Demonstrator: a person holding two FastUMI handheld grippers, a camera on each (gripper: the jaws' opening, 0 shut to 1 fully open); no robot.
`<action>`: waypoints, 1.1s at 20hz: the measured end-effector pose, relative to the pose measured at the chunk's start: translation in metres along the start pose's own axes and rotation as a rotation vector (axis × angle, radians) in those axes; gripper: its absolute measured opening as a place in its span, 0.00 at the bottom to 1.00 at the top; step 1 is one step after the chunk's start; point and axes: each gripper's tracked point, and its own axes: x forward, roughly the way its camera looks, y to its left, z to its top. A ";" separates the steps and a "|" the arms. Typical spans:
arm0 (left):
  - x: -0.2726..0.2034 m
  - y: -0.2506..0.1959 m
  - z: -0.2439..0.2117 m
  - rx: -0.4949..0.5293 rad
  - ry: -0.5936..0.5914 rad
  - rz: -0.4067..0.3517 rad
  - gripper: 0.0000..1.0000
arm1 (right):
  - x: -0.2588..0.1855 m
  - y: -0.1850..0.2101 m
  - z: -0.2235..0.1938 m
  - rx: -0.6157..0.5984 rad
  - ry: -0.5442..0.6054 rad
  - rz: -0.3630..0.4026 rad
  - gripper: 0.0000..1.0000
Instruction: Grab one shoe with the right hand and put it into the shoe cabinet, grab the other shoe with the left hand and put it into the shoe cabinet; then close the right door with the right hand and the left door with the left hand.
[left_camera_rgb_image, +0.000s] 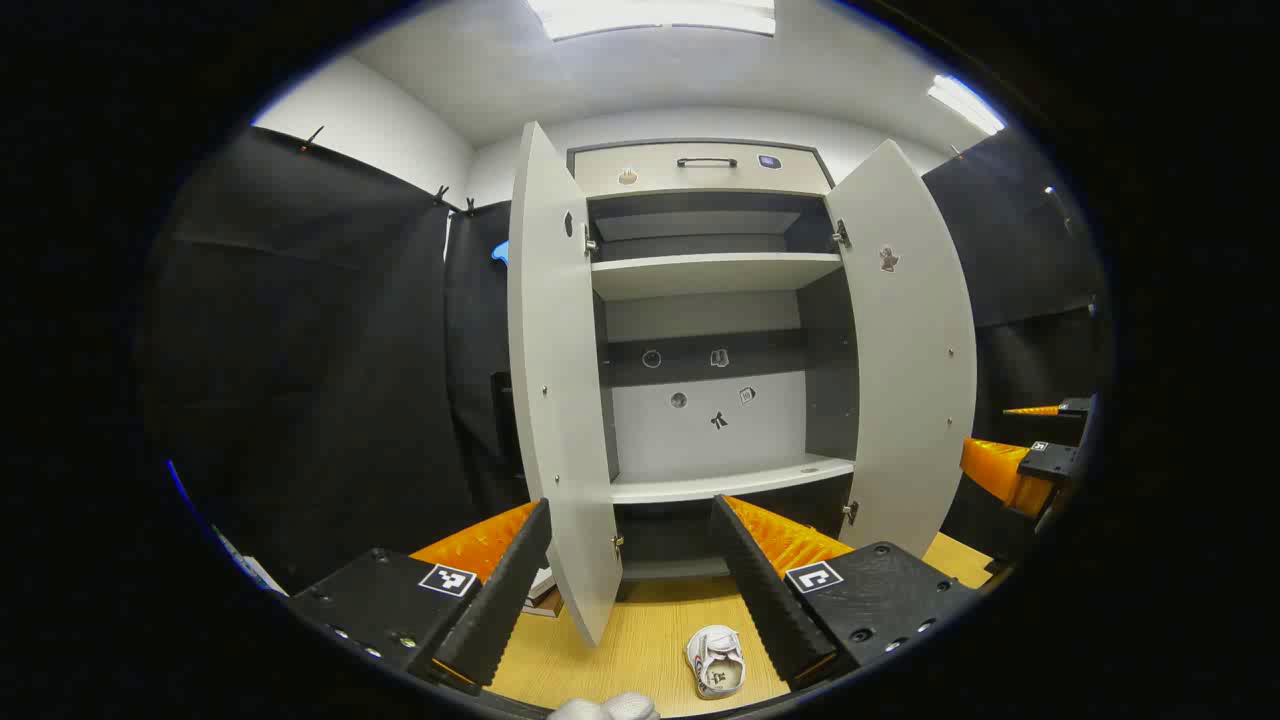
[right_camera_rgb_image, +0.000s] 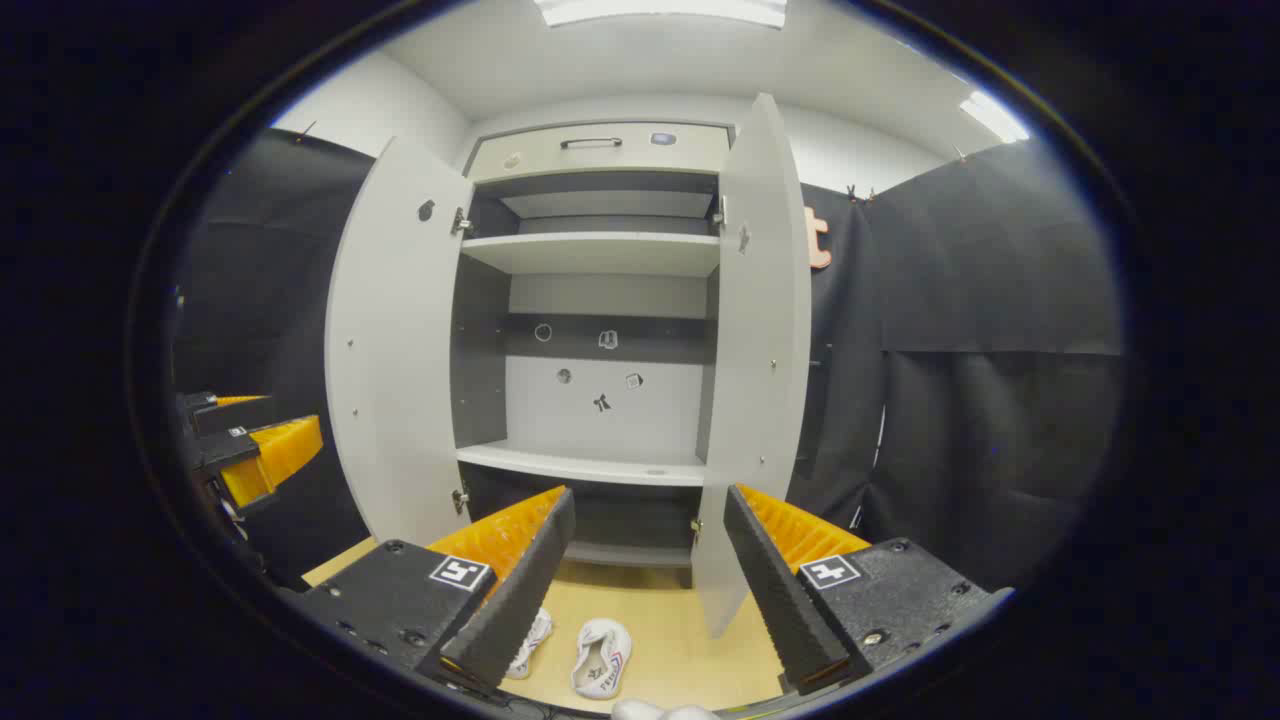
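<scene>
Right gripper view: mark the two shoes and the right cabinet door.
Left shoe (right_camera_rgb_image: 530, 640), right gripper view, on its heel end beside the finger.
Right shoe (right_camera_rgb_image: 600, 657), right gripper view, on its laces.
Right door (right_camera_rgb_image: 752, 400), right gripper view, on its inner face.

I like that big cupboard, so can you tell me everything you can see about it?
The tall pale grey wooden-looking shoe cabinet stands upright on the light wooden floor against the black cloth wall. Both doors are swung wide open: the left door and the right door, on small metal hinges. Inside are bare white shelves, a grey back panel with small stickers, and a top drawer with a dark handle.
</scene>
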 end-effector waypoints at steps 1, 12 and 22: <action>-0.001 0.000 0.000 0.000 0.001 -0.002 0.96 | 0.000 0.000 -0.001 0.001 -0.001 -0.002 0.95; 0.001 0.003 -0.003 0.000 0.007 -0.003 0.96 | -0.001 0.003 -0.013 -0.015 0.028 0.006 0.98; -0.002 -0.003 -0.021 0.000 0.053 -0.014 0.96 | -0.006 0.028 -0.184 0.003 0.358 0.088 0.97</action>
